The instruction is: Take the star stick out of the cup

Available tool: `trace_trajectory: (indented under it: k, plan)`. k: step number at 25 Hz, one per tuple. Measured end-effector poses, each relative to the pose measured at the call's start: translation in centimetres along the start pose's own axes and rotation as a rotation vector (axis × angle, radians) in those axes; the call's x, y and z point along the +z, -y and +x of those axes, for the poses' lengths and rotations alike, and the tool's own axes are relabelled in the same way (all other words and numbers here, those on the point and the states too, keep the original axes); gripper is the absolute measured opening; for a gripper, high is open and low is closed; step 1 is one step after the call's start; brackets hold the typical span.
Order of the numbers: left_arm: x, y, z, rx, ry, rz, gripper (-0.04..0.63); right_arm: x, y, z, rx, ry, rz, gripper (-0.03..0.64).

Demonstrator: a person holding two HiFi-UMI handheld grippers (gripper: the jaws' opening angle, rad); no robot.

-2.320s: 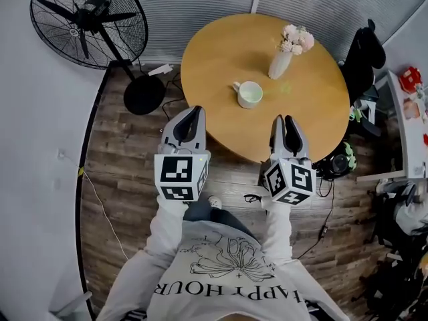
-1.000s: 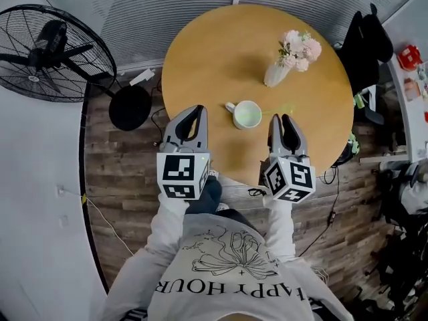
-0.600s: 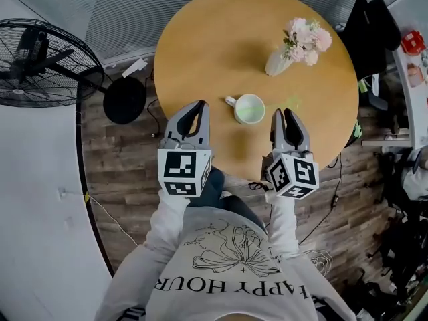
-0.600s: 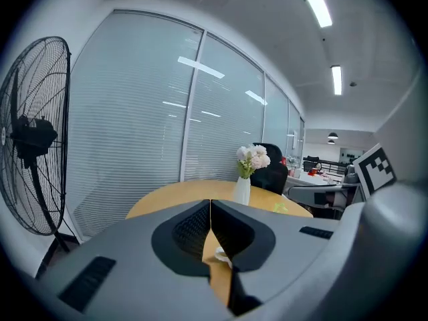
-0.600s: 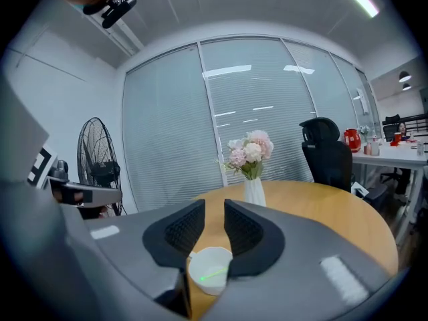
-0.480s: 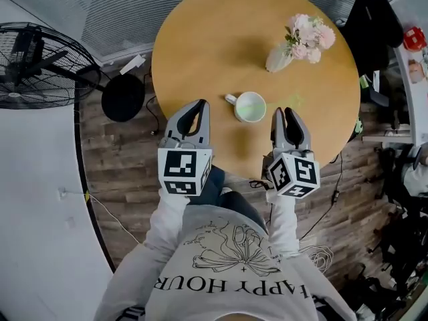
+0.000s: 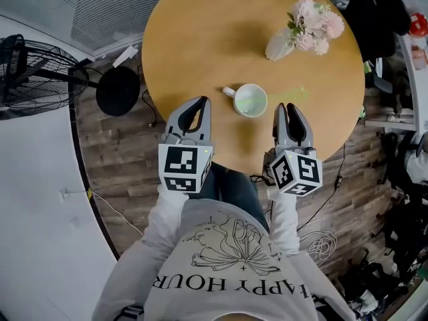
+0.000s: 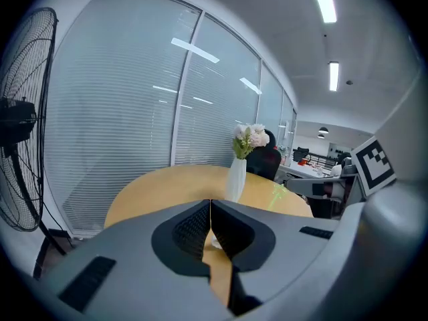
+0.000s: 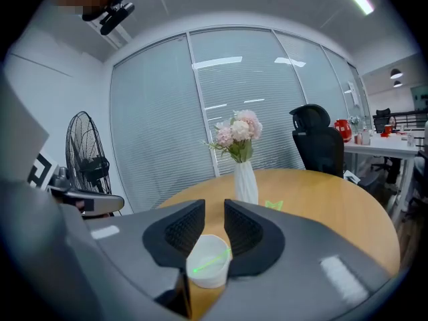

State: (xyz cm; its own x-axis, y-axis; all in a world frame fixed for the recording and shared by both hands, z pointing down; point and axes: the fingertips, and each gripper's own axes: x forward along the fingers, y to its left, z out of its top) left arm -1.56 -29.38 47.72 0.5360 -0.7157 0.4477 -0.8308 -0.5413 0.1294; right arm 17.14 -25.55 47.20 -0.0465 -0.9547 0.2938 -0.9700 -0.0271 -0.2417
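A white cup [image 7: 251, 100] stands on the round wooden table [image 7: 200, 32], handle to the left. A thin green star stick [image 7: 249, 101] lies across its mouth, and the pale green star [image 7: 297, 93] reaches out to the right over the tabletop. My left gripper [image 7: 200, 101] is shut and empty, just left of the cup at the table's near edge. My right gripper [image 7: 287, 107] is open a little, just right of the cup. In the right gripper view the cup [image 9: 208, 259] and stick [image 9: 211, 262] show between the jaws, with the star [image 9: 273, 204] beyond.
A white vase [image 7: 277, 44] of pink flowers [image 7: 314, 17] stands on the far right of the table. A black floor fan [image 7: 40, 79] is at the left with its round base [image 7: 118, 91]. A black office chair [image 7: 374, 12] and desks are at the right.
The person has stepped closer to the table. Both grippers now reach over its near edge, one on each side of the cup. Neither has taken hold of anything.
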Motion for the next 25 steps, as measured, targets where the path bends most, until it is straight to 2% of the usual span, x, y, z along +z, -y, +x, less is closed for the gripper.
trace_trajectory:
  k: [19, 25]
  plan:
    - [-2.7, 0.9, 3.3, -0.014, -0.075, -0.017, 0.008, -4.3, 3.0, 2.1, -0.007, -0.113, 0.056, 0.103]
    - [-3.6, 1.2, 4.3, -0.001, -0.098, -0.022, 0.008, -5.8, 4.5, 3.0, -0.009, -0.141, 0.121, 0.103]
